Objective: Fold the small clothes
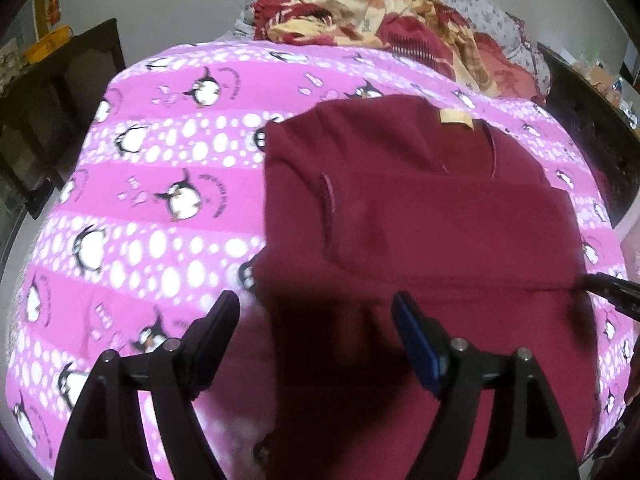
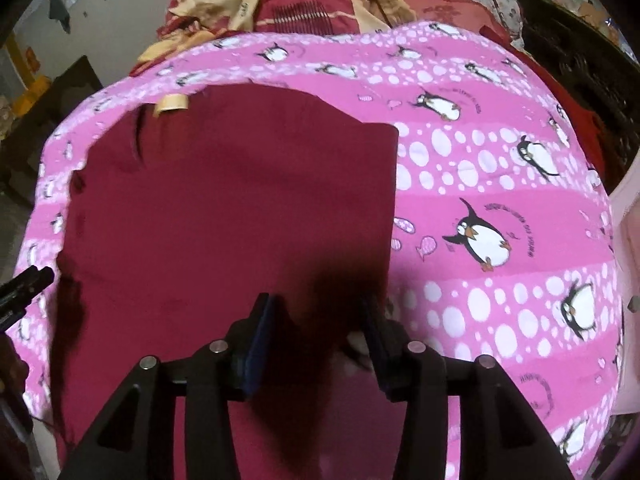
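Observation:
A small maroon shirt (image 1: 420,220) lies flat on a pink penguin-print blanket (image 1: 160,168), collar and yellow label (image 1: 456,119) at the far end, its sides folded inward. My left gripper (image 1: 316,312) is open and empty above the shirt's near left edge. My right gripper (image 2: 320,316) is open and empty above the shirt (image 2: 240,208) near its right edge. Each gripper's tip shows at the edge of the other's view: the right one (image 1: 608,288) and the left one (image 2: 28,284).
A heap of red and yellow clothes (image 1: 380,20) lies at the far end of the blanket (image 2: 500,200). Dark wooden furniture (image 1: 60,92) stands at the left and more at the right (image 2: 580,60). A pale pink object (image 2: 628,232) is at the right edge.

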### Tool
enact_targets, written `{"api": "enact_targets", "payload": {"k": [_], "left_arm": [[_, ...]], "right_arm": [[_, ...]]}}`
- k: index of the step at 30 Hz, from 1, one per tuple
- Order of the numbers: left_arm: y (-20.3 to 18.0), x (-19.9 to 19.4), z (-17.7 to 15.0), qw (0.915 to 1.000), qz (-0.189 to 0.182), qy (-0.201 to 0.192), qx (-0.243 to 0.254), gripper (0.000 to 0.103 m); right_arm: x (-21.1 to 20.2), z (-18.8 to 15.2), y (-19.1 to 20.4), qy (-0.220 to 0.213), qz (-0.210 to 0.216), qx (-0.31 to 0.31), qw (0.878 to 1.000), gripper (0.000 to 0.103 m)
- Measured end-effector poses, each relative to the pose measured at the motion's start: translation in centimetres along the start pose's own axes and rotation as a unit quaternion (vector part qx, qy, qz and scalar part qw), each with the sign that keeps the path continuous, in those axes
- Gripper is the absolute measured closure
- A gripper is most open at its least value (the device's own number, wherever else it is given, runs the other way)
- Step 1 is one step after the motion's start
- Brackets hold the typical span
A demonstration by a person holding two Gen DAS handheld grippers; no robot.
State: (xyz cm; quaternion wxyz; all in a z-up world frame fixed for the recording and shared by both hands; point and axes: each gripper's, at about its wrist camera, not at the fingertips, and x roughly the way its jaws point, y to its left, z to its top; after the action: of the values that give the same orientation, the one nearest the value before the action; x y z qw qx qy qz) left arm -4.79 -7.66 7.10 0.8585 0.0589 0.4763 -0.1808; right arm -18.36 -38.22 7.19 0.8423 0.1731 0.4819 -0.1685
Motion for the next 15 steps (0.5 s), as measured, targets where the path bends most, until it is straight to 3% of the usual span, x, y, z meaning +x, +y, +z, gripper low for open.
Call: {"api": "enact_targets", "payload": {"k": [2,7,15], "left_arm": [[0.4,-0.8,-0.7,1.0000,0.000,-0.002,-0.003,0.026],[1.4,-2.1,-2.9,1.0000,0.004,0.004,-0.005,0.026],[3.5,-4.0,-6.3,0.9996,-0.010,0.022,-0.014,0.025]], "right_arm": [[-0.8,-1.0,-0.2,0.007,0.023,-0.002,1.000,0.038],[-2.4,-4.4,-0.3,0.020,0.031,-0.004,0.999,0.037],[-3.3,-9.0,-0.6,0.064,0.095,0.006,0.993,0.032]]}}
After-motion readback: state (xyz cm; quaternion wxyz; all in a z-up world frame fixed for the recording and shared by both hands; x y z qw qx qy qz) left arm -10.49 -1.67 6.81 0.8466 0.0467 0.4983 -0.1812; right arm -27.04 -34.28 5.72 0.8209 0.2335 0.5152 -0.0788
